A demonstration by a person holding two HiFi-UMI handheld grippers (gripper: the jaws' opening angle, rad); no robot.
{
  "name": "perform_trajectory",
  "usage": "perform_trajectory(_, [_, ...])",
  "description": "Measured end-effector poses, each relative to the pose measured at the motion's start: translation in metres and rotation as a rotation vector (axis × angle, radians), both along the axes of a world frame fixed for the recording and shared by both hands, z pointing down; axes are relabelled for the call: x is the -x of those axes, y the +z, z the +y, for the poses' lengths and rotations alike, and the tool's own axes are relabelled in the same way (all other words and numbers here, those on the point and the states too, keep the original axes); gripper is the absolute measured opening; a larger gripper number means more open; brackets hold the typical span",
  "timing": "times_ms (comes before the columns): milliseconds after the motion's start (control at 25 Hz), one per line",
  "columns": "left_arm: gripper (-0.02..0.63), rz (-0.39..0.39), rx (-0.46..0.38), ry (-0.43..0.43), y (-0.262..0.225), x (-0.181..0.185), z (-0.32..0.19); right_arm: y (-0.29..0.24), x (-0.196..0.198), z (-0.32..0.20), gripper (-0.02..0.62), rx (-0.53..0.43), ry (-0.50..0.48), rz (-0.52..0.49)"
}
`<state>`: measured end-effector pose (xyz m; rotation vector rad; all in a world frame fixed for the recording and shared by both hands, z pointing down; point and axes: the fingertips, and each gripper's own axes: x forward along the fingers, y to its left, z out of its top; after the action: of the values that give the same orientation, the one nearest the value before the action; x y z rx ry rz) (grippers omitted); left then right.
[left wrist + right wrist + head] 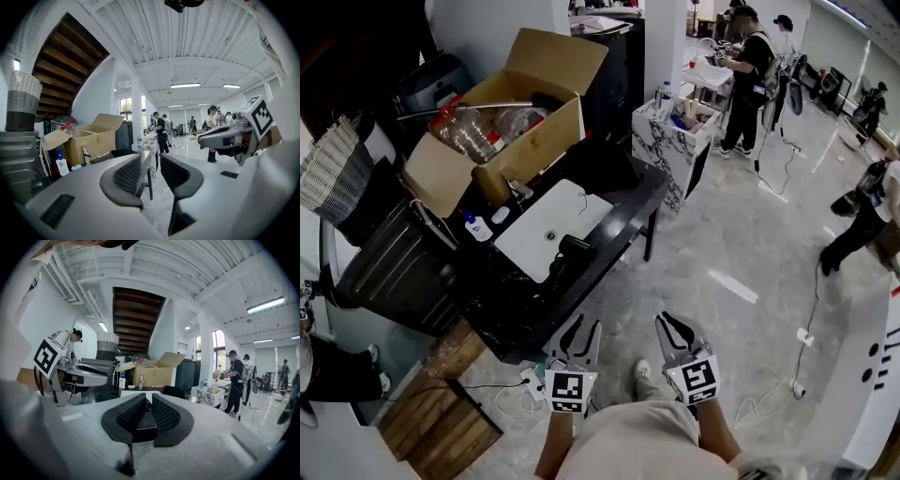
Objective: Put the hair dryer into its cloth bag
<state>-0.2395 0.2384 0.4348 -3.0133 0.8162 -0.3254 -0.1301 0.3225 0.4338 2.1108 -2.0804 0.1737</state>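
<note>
Two grippers sit low in head view, side by side. The left gripper (584, 326) is just off the near edge of the black table (511, 314); the right gripper (670, 323) is over bare floor (741, 244).

L jaws are drawn together w/ only a slit betw. the pads and nothing in it. R jaws are the same, tips nearly meeting, holding nothing.

The hair dryer (572, 251) is black and lies on the table near its front edge, at the near end of the white cloth bag (546, 223). The bag is spread flat mid-table. Both are apart from the grippers, ahead & slightly left.

Edges & room:
- The table's long front edge runs diagonally up-right.
- The strip betw. that edge and the bag is narrow.
- The far side is crowded: an open cardboard box (525, 131) and a bottle (476, 228) at the bag's left corner.
- A dark ribbed bin (394, 267) stands tight against the table's left end.
- A power strip (528, 380) w/ cables lies on the floor under the near corner, just beside the left gripper.
- To the right the floor is wide & glossy, open up to a marble counter (670, 141).
- People (750, 75) are well apart, far back.
</note>
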Motion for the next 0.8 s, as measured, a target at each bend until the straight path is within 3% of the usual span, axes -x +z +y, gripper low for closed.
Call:
perform_trajectory(160, [0.127, -0.006, -0.001, -0.022, -0.002, -0.022, -0.018, 0.002, -0.028, -0.023, 0.028, -0.016, -0.036, 0.039])
perform_trajectory(800, [0.127, -0.054, 0.033, -0.098, 0.011, -0.102, -0.068, 0.012, -0.109, -0.084, 0.028, 0.022, -0.125, -0.053])
